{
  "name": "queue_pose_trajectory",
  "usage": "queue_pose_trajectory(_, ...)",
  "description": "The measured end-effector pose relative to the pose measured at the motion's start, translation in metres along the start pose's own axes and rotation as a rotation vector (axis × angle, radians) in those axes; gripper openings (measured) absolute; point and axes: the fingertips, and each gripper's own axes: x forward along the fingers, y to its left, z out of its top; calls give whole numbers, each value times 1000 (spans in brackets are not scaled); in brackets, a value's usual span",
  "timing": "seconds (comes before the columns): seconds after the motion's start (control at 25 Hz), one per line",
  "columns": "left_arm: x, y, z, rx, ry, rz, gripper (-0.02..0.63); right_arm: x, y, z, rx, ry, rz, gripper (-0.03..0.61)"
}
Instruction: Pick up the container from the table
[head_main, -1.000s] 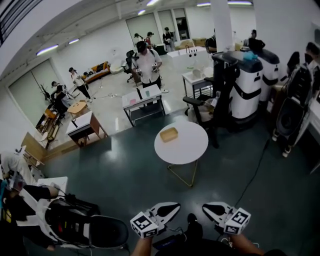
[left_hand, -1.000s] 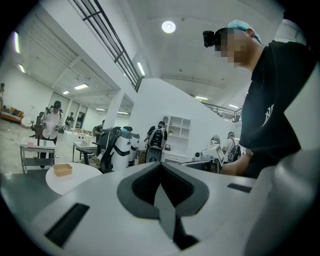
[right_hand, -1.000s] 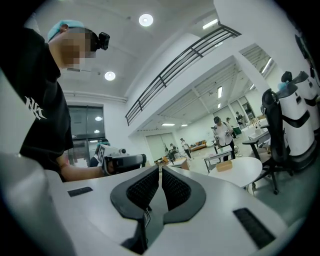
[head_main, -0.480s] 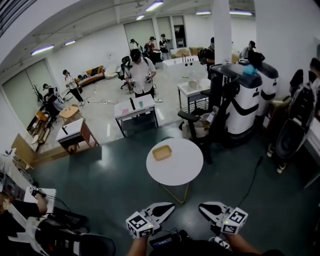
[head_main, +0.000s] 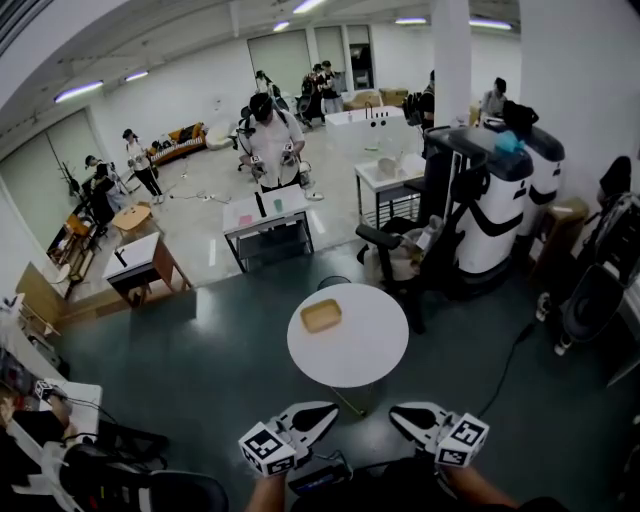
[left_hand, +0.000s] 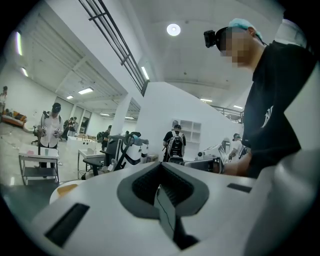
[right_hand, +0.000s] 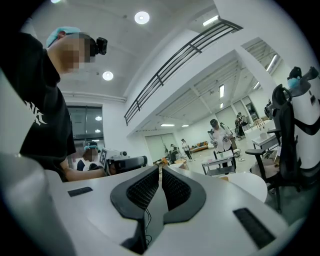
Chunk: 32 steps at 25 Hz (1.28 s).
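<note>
The container (head_main: 321, 316) is a shallow tan tray, rectangular with rounded corners and open at the top. It lies flat on the far left part of the round white surface (head_main: 365, 350), close to the rim. In the left gripper view it shows only as a small yellowish patch (left_hand: 66, 189) low at the left, past the gripper's body.

Against a second ago, the round surface and the container sit lower in the head view and much nearer the two grippers. The near rim now lies just beyond their tips, where a broad stretch of dark floor lay between them before. The container has kept its spot on the surface.

The left gripper (head_main: 328, 408) and the right gripper (head_main: 397, 413) are held side by side at the bottom of the head view, as before. They are apart from each other, pointing level toward the surface and touching nothing. Each gripper's own view shows its jaws clenched, the ribbed pads (left_hand: 172, 187) pressed flat together with nothing between them; the right gripper (right_hand: 160, 171) looks the same.

Beyond the surface stands a black office chair (head_main: 398, 250), and farther back a person in a white shirt (head_main: 272, 140) stands behind a small white desk (head_main: 265, 212).
</note>
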Motion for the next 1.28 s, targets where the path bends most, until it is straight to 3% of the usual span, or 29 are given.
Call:
queue_pose_trajectory(0.16, 15, 15, -10, 8, 28, -9, 3, 6, -22, -2, 21, 4, -1, 44)
queue_pose_trajectory(0.32, 23, 41, -5, -20, 33, 36, 3, 25, -51, -5, 32, 15, 25, 44)
queue_pose_trajectory(0.84, 72, 136, 33, -32, -31, 229, 3, 100, -150, 58, 9, 56, 240, 44)
queue_pose_trajectory(1.28, 108, 179, 52, -58, -81, 378, 3, 125, -218, 85, 6, 111, 382, 44)
